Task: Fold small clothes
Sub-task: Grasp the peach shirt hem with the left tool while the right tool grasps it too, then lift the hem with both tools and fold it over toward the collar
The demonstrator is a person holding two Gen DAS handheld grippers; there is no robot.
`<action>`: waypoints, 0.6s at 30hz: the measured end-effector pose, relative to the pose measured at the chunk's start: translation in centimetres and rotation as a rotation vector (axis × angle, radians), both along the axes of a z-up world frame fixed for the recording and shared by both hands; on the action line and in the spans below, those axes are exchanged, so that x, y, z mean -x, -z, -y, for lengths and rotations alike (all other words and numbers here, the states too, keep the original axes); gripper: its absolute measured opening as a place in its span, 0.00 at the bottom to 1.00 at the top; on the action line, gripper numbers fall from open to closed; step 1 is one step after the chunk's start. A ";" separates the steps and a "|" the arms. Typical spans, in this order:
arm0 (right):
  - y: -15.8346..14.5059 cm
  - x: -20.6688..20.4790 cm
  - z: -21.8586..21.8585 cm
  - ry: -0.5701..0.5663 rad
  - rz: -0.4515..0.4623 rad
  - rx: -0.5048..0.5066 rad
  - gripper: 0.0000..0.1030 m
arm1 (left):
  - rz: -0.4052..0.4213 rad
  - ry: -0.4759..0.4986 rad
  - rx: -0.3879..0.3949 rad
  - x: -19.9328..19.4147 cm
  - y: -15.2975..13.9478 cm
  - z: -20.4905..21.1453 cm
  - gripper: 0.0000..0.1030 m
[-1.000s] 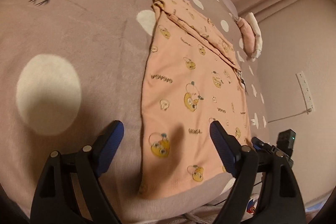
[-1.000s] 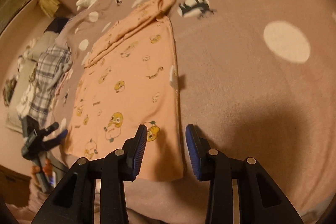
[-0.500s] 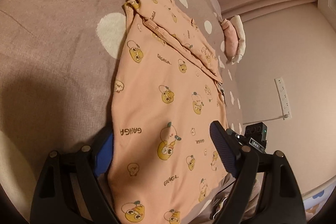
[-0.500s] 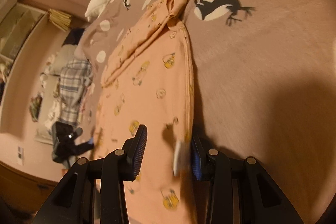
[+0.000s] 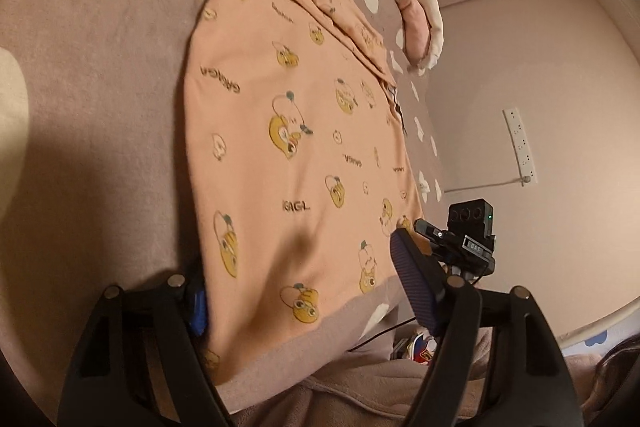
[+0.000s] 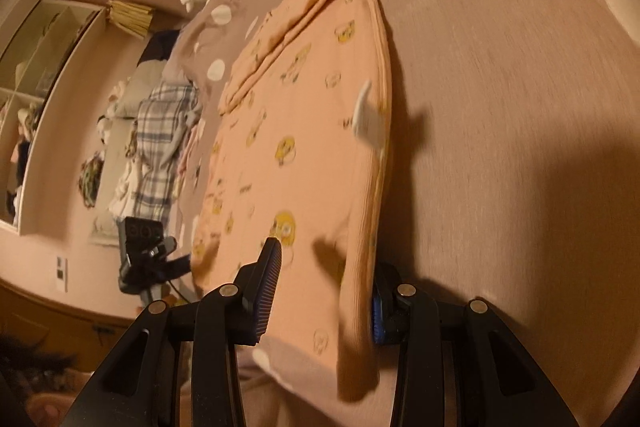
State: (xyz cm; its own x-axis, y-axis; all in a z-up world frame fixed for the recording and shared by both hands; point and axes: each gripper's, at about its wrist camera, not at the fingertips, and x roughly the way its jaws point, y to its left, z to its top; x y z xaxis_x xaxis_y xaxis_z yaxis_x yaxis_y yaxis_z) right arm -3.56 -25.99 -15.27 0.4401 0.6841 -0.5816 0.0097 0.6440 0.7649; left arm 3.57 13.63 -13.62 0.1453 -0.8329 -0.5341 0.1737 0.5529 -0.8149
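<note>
Peach top [image 5: 296, 131] flat on blanket [image 5: 100, 75], hem between both open claws

Our left gripper [image 5: 308, 301] sits low with its jaws spread wide; the blue pad of the left finger [image 5: 197, 311] is half hidden, and the right finger [image 5: 416, 287] is raised clear. Our right gripper [image 6: 322, 291] is also parted, more narrowly; its left finger [image 6: 266, 287] shows its ribbed blue pad, and its right finger [image 6: 378, 315] is partly covered.
</note>
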 end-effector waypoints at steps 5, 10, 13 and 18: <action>0.5 -1.0 -0.4 0.009 0.000 -0.027 0.37 | -0.034 -0.022 0.006 -1.2 0.4 0.6 0.62; 0.2 -1.1 -0.8 0.010 0.030 -0.009 0.34 | -0.071 -0.066 -0.014 -1.1 1.1 0.0 0.28; 0.5 -0.4 -0.6 0.024 0.036 -0.004 0.23 | -0.116 -0.103 0.010 -0.5 2.0 -0.9 0.10; 0.6 0.1 -0.6 0.036 0.052 -0.026 0.14 | -0.178 -0.120 0.105 0.1 2.7 -1.5 0.07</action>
